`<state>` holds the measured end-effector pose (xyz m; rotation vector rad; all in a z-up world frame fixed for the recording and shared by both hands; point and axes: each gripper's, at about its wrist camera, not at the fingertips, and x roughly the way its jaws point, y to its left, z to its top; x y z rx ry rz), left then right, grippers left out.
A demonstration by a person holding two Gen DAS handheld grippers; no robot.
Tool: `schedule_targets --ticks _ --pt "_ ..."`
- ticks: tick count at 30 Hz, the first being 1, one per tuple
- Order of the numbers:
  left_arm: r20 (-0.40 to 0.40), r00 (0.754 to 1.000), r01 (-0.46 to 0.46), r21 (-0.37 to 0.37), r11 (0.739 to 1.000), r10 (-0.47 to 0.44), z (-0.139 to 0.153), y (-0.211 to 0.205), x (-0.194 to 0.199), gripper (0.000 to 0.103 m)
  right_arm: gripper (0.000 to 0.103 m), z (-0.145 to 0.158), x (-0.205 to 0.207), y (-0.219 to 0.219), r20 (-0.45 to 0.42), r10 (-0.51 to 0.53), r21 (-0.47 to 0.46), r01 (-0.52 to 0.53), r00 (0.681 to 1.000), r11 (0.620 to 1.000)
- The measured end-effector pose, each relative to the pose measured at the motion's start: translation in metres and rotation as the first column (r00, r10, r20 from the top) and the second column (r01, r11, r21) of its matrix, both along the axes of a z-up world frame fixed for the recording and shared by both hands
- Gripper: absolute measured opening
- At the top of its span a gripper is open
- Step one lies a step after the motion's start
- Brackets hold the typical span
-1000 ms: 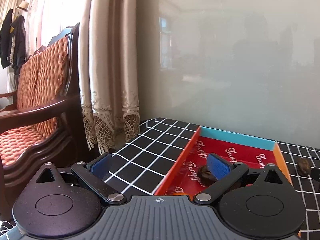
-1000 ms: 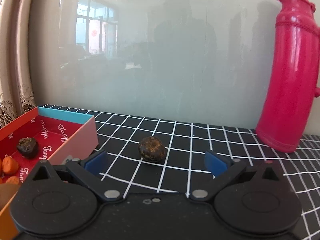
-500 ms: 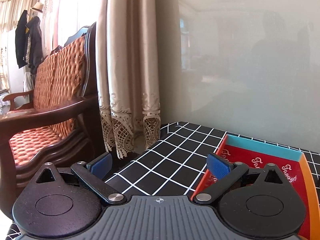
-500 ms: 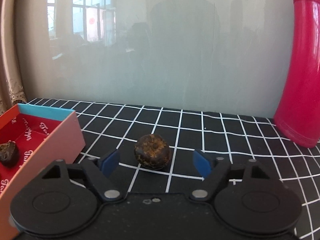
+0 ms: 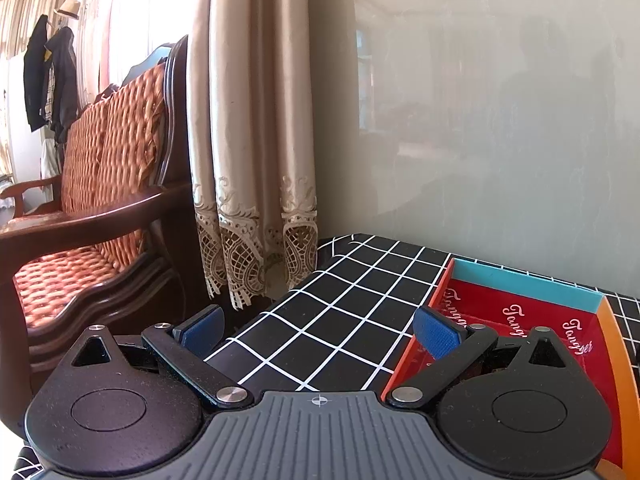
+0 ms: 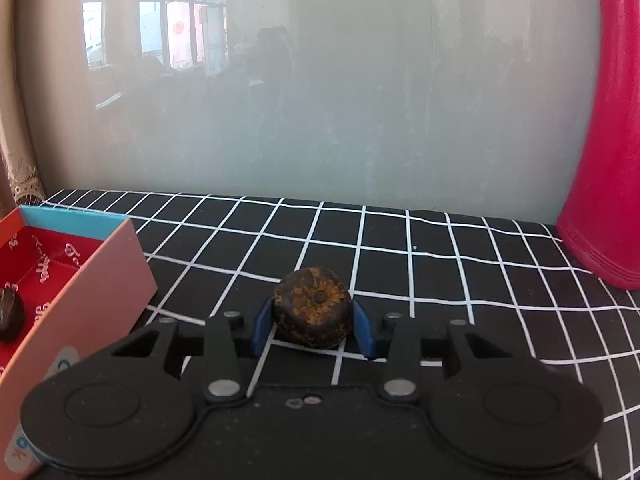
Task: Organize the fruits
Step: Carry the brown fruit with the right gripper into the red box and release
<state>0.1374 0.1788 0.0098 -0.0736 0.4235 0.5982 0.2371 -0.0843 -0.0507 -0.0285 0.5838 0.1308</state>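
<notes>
A dark brown, wrinkled round fruit (image 6: 313, 306) sits on the black checked tablecloth (image 6: 440, 272). My right gripper (image 6: 313, 322) has a blue pad against each side of it, and its jaws are closing. To its left stands a shallow box (image 6: 80, 292) with a red inside, holding another dark fruit (image 6: 10, 316). In the left wrist view my left gripper (image 5: 318, 332) is open and holds nothing. It hovers over the cloth, with its right finger in front of the box's (image 5: 520, 286) left wall. The box's near part is hidden behind the gripper.
A tall red thermos (image 6: 608, 160) stands at the back right against the pale wall. On the left, past the table's edge, hang a beige lace curtain (image 5: 248, 160) and a wooden bench with an orange cushion (image 5: 100, 200).
My right gripper moved forward to the dark fruit and its jaws came together around it. The left view swung left, so the box slid right and the fruit inside it dropped out of sight.
</notes>
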Motion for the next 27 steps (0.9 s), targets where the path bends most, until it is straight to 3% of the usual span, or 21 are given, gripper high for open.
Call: schedule_targets --ticks 12,21,27 --pt "0.009 1.000 0.030 -0.014 0.999 -0.030 0.006 -0.001 -0.016 0.100 0.041 0.023 -0.066 -0.003 0.047 0.025 -0.018 -0.025 0.999 1.000" --pt "0.008 0.997 0.081 0.019 0.997 -0.081 0.008 0.000 -0.041 0.100 0.041 0.059 -0.112 0.023 0.109 0.079 0.004 -0.080 0.991 0.997" --pt "-0.014 0.997 0.079 0.029 0.996 -0.079 0.003 0.011 -0.064 0.100 0.041 0.066 -0.133 0.055 0.111 0.140 0.038 -0.145 0.984 0.989"
